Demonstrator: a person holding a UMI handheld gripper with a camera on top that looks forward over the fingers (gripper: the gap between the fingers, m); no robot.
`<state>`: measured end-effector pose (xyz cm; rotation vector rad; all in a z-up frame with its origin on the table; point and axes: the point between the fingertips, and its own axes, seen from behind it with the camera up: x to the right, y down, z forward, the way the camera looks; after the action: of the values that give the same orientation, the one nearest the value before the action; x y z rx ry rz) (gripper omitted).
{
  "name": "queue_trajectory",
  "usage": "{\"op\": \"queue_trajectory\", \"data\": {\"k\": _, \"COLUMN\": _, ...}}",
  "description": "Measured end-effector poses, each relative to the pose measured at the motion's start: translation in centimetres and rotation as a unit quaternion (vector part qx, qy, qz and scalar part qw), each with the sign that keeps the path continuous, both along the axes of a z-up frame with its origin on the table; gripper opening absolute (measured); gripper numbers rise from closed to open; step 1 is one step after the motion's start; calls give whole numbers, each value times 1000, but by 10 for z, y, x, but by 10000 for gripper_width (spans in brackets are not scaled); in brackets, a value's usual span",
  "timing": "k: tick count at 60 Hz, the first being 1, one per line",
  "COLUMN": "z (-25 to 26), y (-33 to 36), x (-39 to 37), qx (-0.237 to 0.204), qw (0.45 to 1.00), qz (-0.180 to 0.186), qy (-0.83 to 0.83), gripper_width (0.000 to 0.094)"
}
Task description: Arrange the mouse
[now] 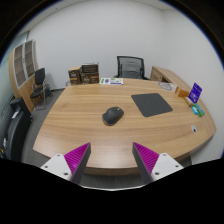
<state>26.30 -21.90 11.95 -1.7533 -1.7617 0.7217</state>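
Lighting: bright, even, overhead; soft shadows on table [80, 125]. Strong fisheye bending at edges; focus sharp centrally.

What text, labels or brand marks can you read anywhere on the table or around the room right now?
None can be read.
The mouse and the mouse pad show no visible marking.
The purple box at the table's far end may carry print, but it is too small to read.
The gripper is open, short of the mouse.
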Motion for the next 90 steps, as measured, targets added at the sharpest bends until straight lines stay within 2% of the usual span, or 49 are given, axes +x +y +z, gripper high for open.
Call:
{"op": "queue_trajectory", "data": {"k": 45, "z": -99, "y": -6, "x": -167, "qx": -4, "qw": 1000, "qz": -10, "qy": 10, "gripper_width": 863}}
{"op": "queue_trajectory", "data": {"k": 56, "z": -120, "y": -4, "x": -192, "qx": 8, "qw": 1000, "qz": -8, "qy": -1, "gripper_width": 863}}
{"op": "queue_trajectory", "data": {"k": 74, "z": -129, "y": -4, "x": -226, "qx": -11, "qw": 1000, "qz": -18, "qy": -6, "gripper_width": 869}}
{"op": "queue_trajectory", "data": {"k": 90, "z": -132, "y": -10, "x": -255, "qx": -14, "qw": 1000, "qz": -7, "qy": -9, "gripper_width": 860}}
